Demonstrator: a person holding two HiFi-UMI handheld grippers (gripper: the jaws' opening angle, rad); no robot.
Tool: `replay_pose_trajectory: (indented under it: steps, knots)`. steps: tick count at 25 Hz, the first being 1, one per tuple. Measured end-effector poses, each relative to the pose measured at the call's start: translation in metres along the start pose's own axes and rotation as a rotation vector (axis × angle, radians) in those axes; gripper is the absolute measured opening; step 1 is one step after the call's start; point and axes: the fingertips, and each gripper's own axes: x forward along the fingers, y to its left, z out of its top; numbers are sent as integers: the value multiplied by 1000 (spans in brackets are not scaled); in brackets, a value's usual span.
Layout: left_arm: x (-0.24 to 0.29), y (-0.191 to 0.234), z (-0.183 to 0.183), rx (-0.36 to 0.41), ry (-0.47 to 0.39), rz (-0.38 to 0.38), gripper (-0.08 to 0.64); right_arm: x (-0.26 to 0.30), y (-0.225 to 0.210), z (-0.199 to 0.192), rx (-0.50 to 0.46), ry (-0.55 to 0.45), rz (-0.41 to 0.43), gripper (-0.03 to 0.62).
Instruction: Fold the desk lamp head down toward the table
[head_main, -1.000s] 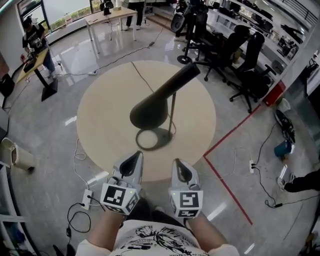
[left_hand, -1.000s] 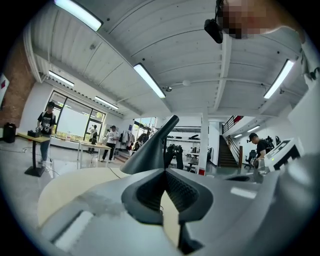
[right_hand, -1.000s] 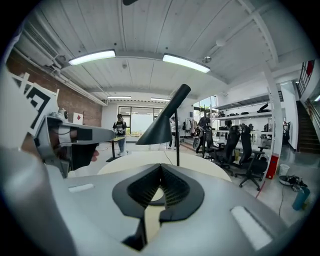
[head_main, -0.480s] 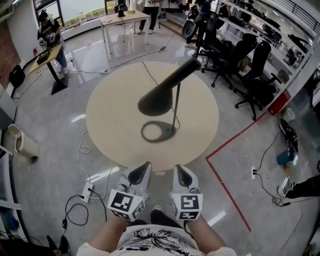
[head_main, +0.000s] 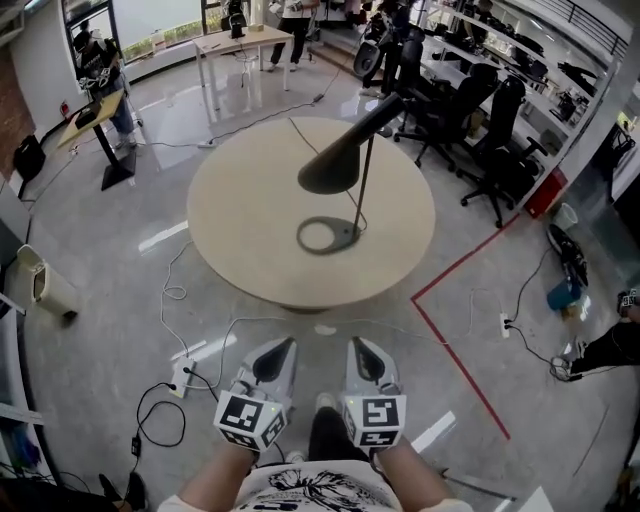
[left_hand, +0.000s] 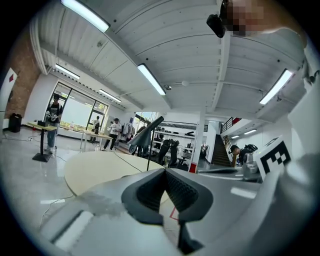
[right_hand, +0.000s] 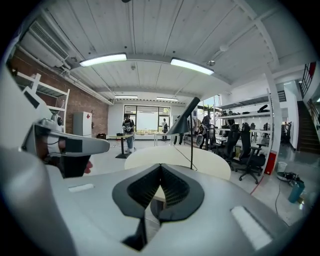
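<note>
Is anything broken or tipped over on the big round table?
Nothing stands out. The desk lamp stands upright on its ring base on the round table, head slanted, cord trailing off the far edge. The left hand-held gripper and right hand-held gripper are shut and empty, short of the table.

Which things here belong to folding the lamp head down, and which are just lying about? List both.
Job: desk lamp; round table under it; left hand-held gripper and right hand-held gripper, both shut and empty.
Lying about: office chairs; power strip on the floor; bin; far desk.
</note>
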Motion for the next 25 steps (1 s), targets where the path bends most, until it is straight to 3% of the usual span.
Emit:
replay_pose_trajectory:
  steps: [10, 17, 25]
  knots:
    - [-84, -34, 12, 28, -65, -57, 5, -91, 34, 6, 4, -65, -50, 9]
    - [-104, -63, 10, 20, -74, -63, 5, -127, 41, -1, 10, -57, -24, 9]
    - [-125, -92, 8, 31, -96, -18, 5, -155, 41, -11, -3, -66, 49, 9]
